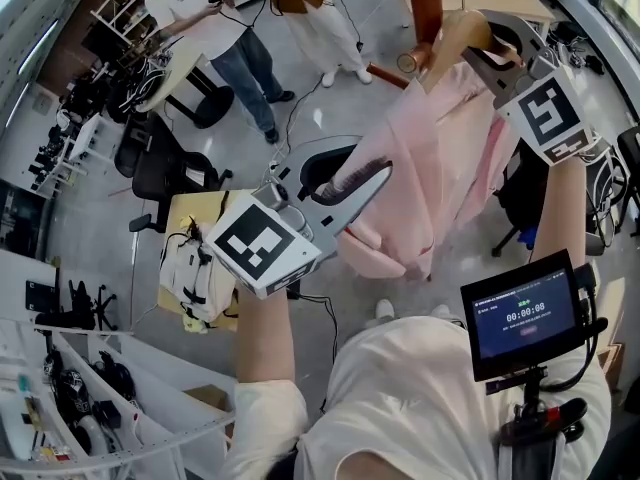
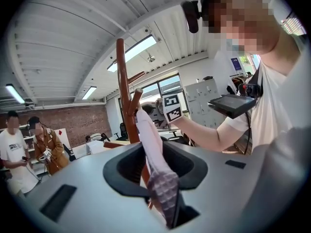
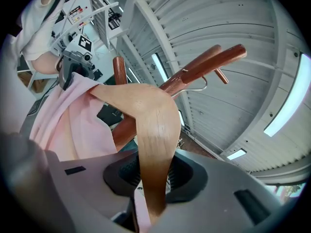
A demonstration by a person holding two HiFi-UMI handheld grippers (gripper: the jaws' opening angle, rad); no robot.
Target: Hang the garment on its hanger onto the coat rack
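Up at the far side of the grey floor (image 1: 90, 228) stand two bystanders, one in a white shirt and jeans (image 1: 215, 28), another in pale trousers (image 1: 330, 28) just beside. A black office chair (image 1: 165, 168) stands near them, and a cable (image 1: 300, 103) trails over the floor. Next comes a yellow table (image 1: 195, 206), a white backpack (image 1: 195, 268) sprawled over most of it, only the far edge bare. White shelving (image 1: 90, 388) packed with gear fills the lower left. In the left gripper view there's a brick wall (image 2: 73, 123), grey lockers (image 2: 201, 98), and strip lights (image 2: 138, 50) on the ribbed ceiling (image 2: 63, 42).
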